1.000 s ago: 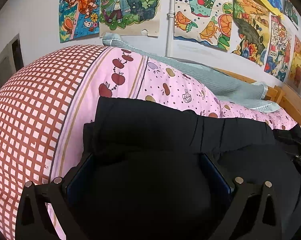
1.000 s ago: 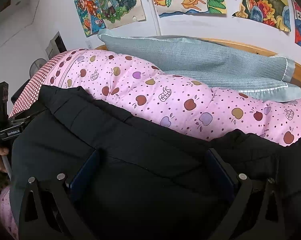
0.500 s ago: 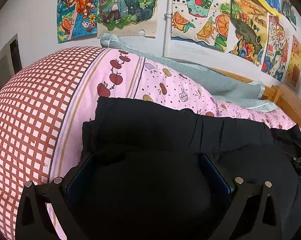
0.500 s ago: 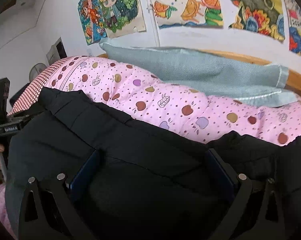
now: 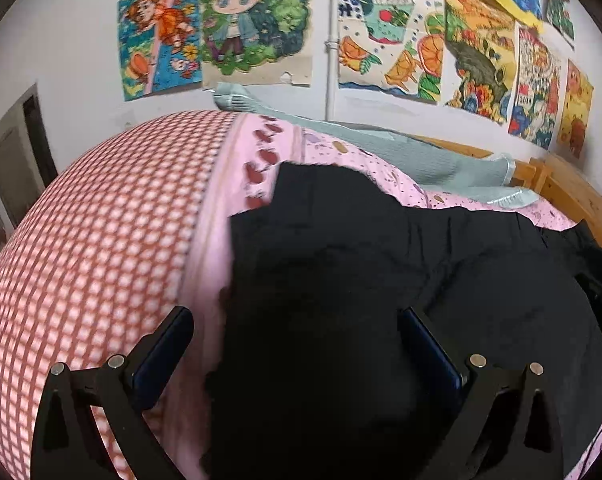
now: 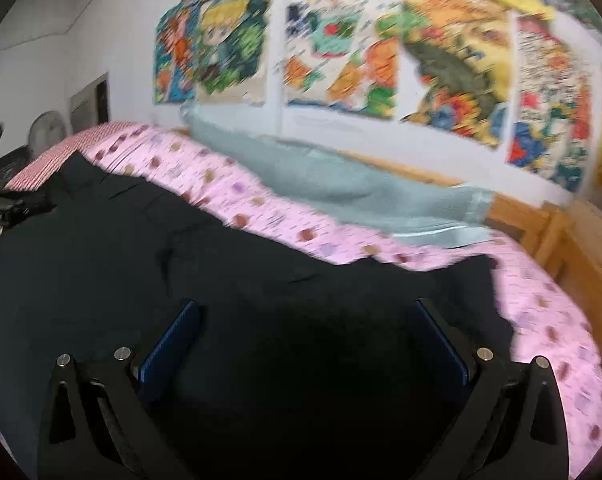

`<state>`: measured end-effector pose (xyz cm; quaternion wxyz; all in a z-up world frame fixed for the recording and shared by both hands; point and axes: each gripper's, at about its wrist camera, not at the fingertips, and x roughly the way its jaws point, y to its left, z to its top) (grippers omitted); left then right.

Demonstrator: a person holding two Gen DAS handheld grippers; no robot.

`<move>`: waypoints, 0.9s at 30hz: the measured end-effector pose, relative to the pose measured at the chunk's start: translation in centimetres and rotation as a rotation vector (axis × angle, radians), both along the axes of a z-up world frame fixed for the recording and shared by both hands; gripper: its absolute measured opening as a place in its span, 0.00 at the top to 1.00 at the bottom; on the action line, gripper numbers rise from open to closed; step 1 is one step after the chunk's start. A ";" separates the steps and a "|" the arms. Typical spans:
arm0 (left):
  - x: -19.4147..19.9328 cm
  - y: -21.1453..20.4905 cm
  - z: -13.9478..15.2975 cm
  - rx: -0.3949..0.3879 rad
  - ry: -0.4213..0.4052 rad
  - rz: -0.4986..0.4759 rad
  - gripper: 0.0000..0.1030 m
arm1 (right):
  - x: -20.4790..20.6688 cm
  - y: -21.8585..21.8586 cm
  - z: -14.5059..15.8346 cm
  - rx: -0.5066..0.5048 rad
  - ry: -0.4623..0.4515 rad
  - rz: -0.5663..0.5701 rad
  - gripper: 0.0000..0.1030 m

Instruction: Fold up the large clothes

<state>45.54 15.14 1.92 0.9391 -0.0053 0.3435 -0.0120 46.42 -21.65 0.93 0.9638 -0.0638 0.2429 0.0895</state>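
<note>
I see open room above the black garment (image 5: 381, 280) on the pink quilt (image 5: 101, 240). Beyond it, a grey pillow (image 6: 341, 196), wooden bed frame (image 6: 541, 232) and postered wall (image 5: 81, 40) block me (right view blurred).

Large black garment (image 5: 341, 280) spread rumpled across pink bed cover, far edge wrinkled, partly folded over.

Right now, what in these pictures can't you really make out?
- Black garment: no seams or shape show in the left view; it is too dark.
- Wall drawings: smeared by motion blur in the right view.
- Left claw and right claw: both open, their lower parts cut off by the bottom edge.
</note>
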 end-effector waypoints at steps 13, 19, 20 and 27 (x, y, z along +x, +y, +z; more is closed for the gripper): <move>0.5 3.0 -2.9 -0.192 0.158 -0.048 0.00 | -3.6 -10.1 -0.5 0.147 0.004 -0.215 0.01; 0.5 2.6 -3.3 -0.190 0.195 -0.056 0.00 | -2.3 -12.3 -3.8 0.107 0.091 -0.110 0.01; 0.5 2.5 -3.3 -0.185 0.203 -0.059 0.00 | -1.7 -12.8 -4.4 0.165 0.128 -0.072 0.01; 0.3 1.4 -3.7 -0.160 0.208 -0.076 0.00 | 0.3 -15.0 -7.5 0.417 0.220 0.079 0.01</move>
